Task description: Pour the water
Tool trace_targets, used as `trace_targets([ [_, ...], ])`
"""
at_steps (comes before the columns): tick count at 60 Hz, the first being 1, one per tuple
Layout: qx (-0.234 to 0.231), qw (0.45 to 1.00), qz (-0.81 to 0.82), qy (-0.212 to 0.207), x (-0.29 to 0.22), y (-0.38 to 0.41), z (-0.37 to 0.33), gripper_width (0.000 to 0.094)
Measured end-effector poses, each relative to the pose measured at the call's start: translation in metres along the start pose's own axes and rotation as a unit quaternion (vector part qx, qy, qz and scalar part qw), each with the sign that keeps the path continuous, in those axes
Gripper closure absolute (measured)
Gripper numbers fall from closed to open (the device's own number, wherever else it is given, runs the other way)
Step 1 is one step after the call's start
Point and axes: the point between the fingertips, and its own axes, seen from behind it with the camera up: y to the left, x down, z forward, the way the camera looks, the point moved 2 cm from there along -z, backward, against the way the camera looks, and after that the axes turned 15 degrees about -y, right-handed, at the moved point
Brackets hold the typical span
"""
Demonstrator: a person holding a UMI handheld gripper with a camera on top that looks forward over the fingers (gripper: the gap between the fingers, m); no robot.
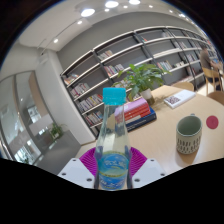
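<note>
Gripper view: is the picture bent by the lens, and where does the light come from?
Gripper view: strong fisheye bend, the shelves curve; round ceiling lamps light the room evenly; the bottle between the tongs and the cup are sharp, no glare.

Bench (165,135): light wooden top, it carries the other things.
Books (140,112): a small stack, the upper one red or pink, lying on the bench in front of the plant.
Plant (140,78): green leaves, standing behind the stack of books, before the shelves.
Open magazine (180,98): lies flat on the bench, far right, well apart from the books.
Pink disc (211,122): small and round, flat on the bench at the right.
Bookshelves (120,62): white, several levels full of books, along the far wall.
Ceiling lights (88,12): round lamps, lit.
</note>
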Motion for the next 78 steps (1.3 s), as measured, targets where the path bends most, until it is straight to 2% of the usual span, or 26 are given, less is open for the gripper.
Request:
trace_targets([
  [9, 0.028, 0.979, 0.2, 0.002, -0.035, -0.023, 0.02, 0.0564],
  [12, 0.044, 0.961, 0.273, 0.008, -0.05, -0.025, 0.02, 0.0564],
  [22, 0.072, 0.883, 0.463, 0.018, -0.057, -0.049, 0.032, 0.0564],
  [28, 0.083, 0.838, 0.539, 0.024, -0.063, -0.055, 0.031, 0.0551],
  [45, 0.104, 0.692, 0.714, 0.004, -0.07, -0.082, 0.048, 0.0552],
  [52, 0.109, 0.657, 0.746, -0.008, -0.077, -0.093, 0.053, 0.0551],
  [61, 0.108, 0.686, 0.72, 0.004, -0.079, -0.094, 0.051, 0.0551],
  [68, 0.102, 0.796, 0.596, 0.023, -0.083, -0.093, 0.047, 0.0534],
  [73, 0.097, 0.881, 0.463, 0.009, -0.108, -0.104, 0.044, 0.0522],
  [78, 0.079, 0.938, 0.337, -0.015, -0.145, -0.113, 0.042, 0.0521],
])
